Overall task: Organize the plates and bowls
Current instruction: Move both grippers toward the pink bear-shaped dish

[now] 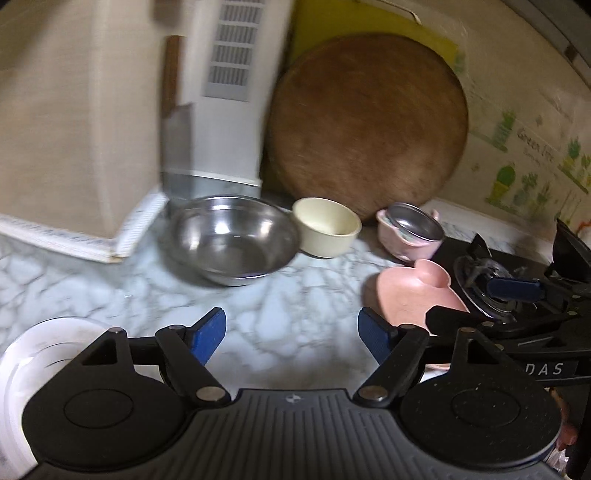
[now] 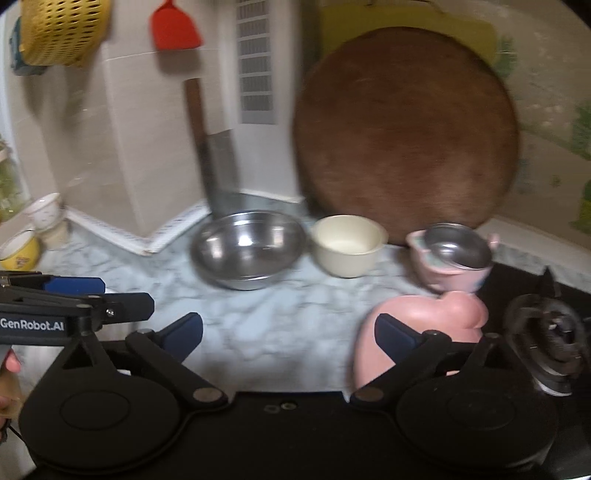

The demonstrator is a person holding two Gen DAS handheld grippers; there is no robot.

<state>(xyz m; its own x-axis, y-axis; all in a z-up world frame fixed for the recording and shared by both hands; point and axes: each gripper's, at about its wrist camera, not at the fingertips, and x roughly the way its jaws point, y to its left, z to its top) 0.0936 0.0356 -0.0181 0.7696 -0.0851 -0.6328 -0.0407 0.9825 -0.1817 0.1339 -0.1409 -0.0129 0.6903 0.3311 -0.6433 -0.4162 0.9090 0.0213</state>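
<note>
On the marble counter [image 1: 147, 288] stand a steel bowl [image 1: 232, 240], a cream bowl [image 1: 327, 230] and a pink bowl with a small steel dish tilted in it [image 1: 412, 230]. A pink plate [image 1: 413, 295] lies nearer, by the stove. A white plate [image 1: 33, 354] lies at the lower left. My left gripper [image 1: 291, 334] is open and empty above the counter. My right gripper [image 2: 288, 334] is open and empty; its right finger [image 2: 397, 339] is over the pink plate [image 2: 424, 325]. The steel bowl [image 2: 249, 249], cream bowl [image 2: 347, 245] and pink bowl [image 2: 452, 258] lie beyond it.
A round wooden board [image 1: 369, 125] leans on the back wall. A cleaver [image 1: 175, 140] stands against the corner. A gas stove [image 1: 491, 277] is at the right. Cups [image 2: 35, 229] stand at the far left; a yellow basket [image 2: 62, 29] and a red spatula [image 2: 173, 26] hang above.
</note>
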